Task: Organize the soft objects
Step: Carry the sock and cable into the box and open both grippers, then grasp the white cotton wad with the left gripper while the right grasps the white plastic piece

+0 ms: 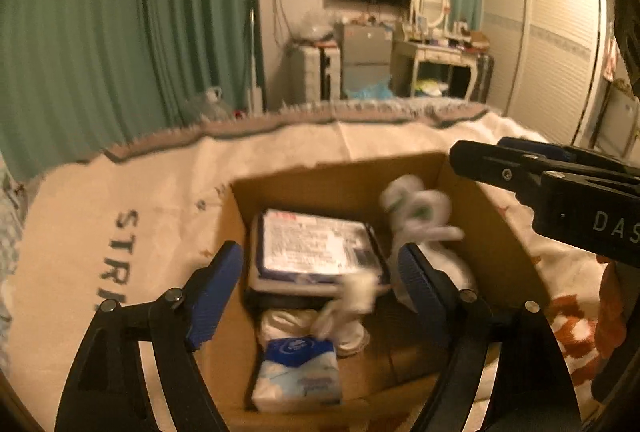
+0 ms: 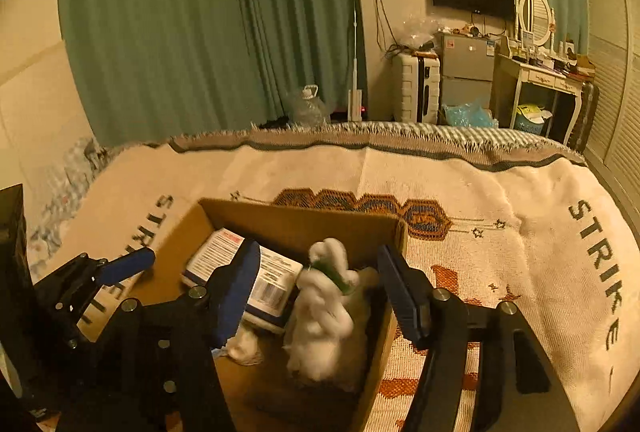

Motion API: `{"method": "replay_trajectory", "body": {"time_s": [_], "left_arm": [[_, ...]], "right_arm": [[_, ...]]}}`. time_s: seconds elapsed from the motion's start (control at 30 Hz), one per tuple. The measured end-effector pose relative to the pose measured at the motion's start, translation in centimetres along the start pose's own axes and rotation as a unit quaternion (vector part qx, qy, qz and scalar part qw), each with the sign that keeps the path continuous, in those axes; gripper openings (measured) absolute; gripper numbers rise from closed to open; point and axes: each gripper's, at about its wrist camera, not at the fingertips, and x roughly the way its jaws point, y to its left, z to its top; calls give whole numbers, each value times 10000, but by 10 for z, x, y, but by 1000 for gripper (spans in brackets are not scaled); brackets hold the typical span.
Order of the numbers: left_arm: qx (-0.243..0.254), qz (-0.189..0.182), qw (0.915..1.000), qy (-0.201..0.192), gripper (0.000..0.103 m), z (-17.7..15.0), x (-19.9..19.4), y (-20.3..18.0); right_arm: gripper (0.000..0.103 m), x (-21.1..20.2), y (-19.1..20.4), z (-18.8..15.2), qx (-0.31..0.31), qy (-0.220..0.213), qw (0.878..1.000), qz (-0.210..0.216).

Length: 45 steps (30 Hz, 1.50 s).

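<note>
An open cardboard box (image 1: 340,175) (image 2: 296,224) sits on the blanket-covered bed. Inside it lie a flat white-and-blue pack (image 1: 316,248) (image 2: 248,272), a blue-topped tissue pack (image 1: 298,372), a small white cloth (image 1: 348,312) (image 2: 244,346) and a white soft toy with green trim (image 1: 420,216) (image 2: 324,312), blurred, in the box's right part. My left gripper (image 1: 320,296) is open over the box, holding nothing. My right gripper (image 2: 316,292) is open just above the soft toy, its fingers apart from it; it also shows in the left wrist view (image 1: 560,191).
The cream blanket (image 2: 500,232) with "STRIKE" lettering and orange patterns covers the bed around the box. Beyond the bed's far edge are green curtains (image 2: 200,23), a water jug (image 2: 308,107), a suitcase (image 2: 416,87), a small fridge (image 2: 468,67) and a dressing table (image 2: 548,79).
</note>
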Motion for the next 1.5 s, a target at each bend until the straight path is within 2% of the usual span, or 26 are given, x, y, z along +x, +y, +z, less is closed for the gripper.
{"method": "replay_trajectory", "body": {"time_s": [0.1, 0.2, 0.27, 0.3, 0.33, 0.4, 0.5, 0.63, 0.8, 1.0, 1.17, 1.27, 1.5], "left_arm": [[-9, 116, 9997, -224, 81, 10, -33, 0], [-34, 202, 9986, -495, 81, 21, -72, -2], [-25, 279, 9972, -698, 81, 26, -101, -5], [-20, 300, 9966, -764, 85, 28, -111, -6], [-18, 329, 9959, -841, 93, 28, -123, -7], [-34, 397, 9937, -1051, 93, 28, -148, -10], [-45, 443, 9919, -1190, 93, 23, -174, -15], [-157, 468, 9927, -1097, 93, 9, -186, -19], [-209, 441, 9967, -654, 93, -19, -167, -27], [-364, 238, 9990, 110, 93, -57, -113, -39], [-303, 411, 9972, 540, 93, -84, -72, -51], [-483, 575, 9943, 751, 91, -101, -50, -48], [-606, 438, 9890, 1280, 91, -128, -14, -46]], "right_arm": [[62, -30, 8, 8, -58, -200, 9997, -83], [76, -75, 15, 18, -139, -468, 9987, -116], [80, -105, 18, 23, -209, -688, 9972, -195], [81, -121, 19, 25, -259, -790, 9962, -257], [86, -142, 21, 26, -318, -893, 9950, -327], [93, -167, 23, 26, -386, -982, 9937, -379], [97, -201, 23, 20, -500, -1016, 9926, -448], [103, -219, 21, -5, -627, -821, 9934, -492], [103, -202, 8, -48, -576, -352, 9969, -401], [103, -144, -13, -105, -436, 550, 9968, -373], [102, -90, -28, -143, -357, 1242, 9912, -272], [87, -67, -33, -153, -283, 1609, 9865, -111], [81, -23, -41, -166, 152, 2201, 9751, 235]]}}
